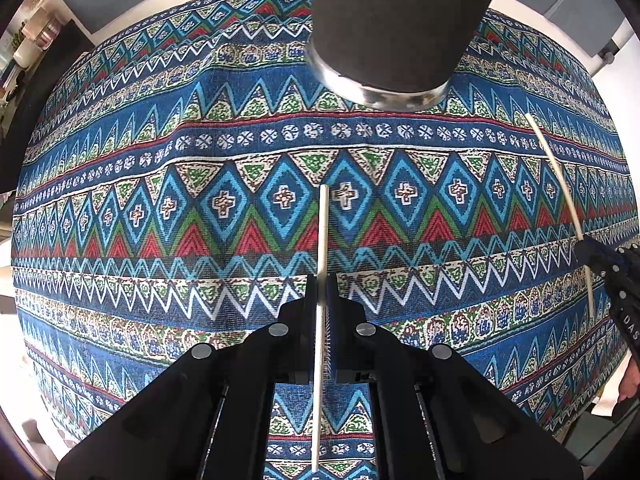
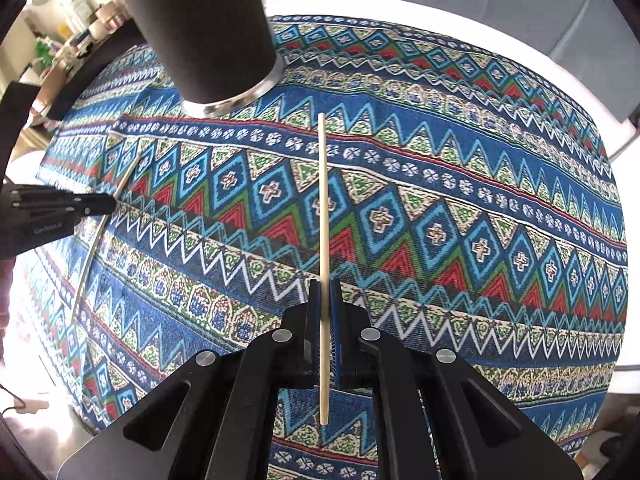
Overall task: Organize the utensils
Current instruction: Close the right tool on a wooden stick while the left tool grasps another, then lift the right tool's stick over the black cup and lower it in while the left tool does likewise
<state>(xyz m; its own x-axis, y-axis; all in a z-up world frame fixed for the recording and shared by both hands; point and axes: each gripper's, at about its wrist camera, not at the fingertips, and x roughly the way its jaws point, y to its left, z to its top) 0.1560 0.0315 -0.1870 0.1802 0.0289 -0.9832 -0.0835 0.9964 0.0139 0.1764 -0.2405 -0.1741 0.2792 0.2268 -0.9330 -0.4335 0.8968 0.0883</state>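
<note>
Chopsticks are the utensils in play, one pinched in each gripper, above a table draped in a patterned cloth of blue, green, red and cream bands that fills both views. On that cloth stands a tall dark cup with a shiny metal base ring, at the far side of the table, ahead of both tools. The left gripper points steeply down with its jaws closed on a pale chopstick, which runs straight through the pads and sticks out well beyond them towards the cup. The right gripper is likewise clamped on a second chopstick, whose far tip lies near the cup's base in that view. Each tool also shows at the edge of the other's camera, holding its stick clear of the cloth.
</note>
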